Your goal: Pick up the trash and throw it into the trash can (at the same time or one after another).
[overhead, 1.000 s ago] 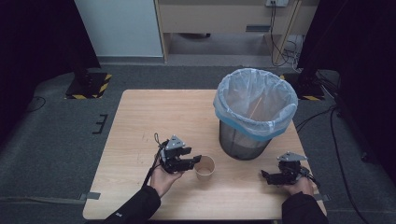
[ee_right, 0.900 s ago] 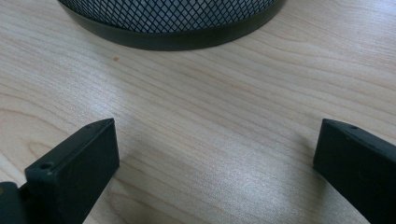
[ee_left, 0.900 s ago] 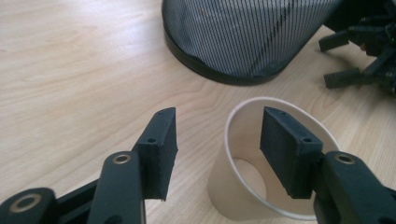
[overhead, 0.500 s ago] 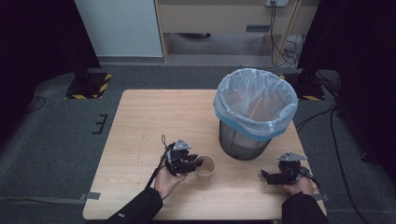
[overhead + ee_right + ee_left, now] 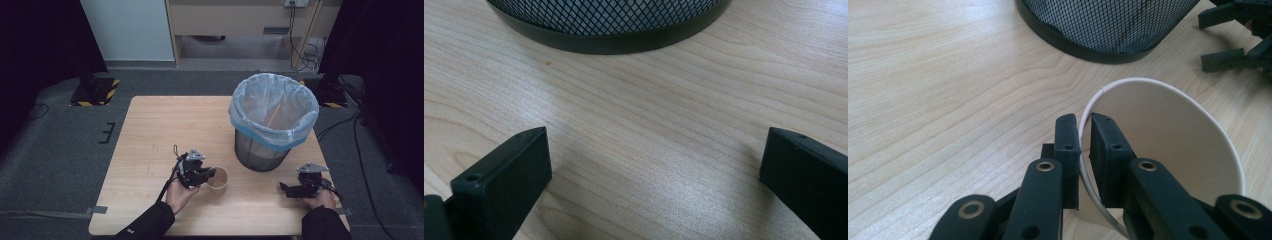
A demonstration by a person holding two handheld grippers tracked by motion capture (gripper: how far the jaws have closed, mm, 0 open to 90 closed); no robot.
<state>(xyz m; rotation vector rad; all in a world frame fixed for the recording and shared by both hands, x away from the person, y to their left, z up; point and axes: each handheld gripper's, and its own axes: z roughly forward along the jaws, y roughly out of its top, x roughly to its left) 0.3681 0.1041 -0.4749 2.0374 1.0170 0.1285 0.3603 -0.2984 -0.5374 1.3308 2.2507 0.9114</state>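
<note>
No readable text, label, brand or number found anywhere near my jaws. Small white mark on sleeve (image 5: pixel 131 231) behind my left gripper (image 5: pixel 204 175): too small to read. Yellow-black hazard stripes on stand base (image 5: pixel 98 94), far beyond my left gripper, past table edge: warning sign pattern, no lettering. Paper cup (image 5: pixel 1168 145) wall clamped between my left jaws: plain, unprinted. Bin liner (image 5: pixel 274 107) ahead of my grippers: unprinted.

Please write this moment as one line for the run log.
left gripper: just closed, clamps wall of beige paper cup, one jaw inside | right gripper: open, holds nothing | black mesh bin with blue liner: beyond the cup
</note>
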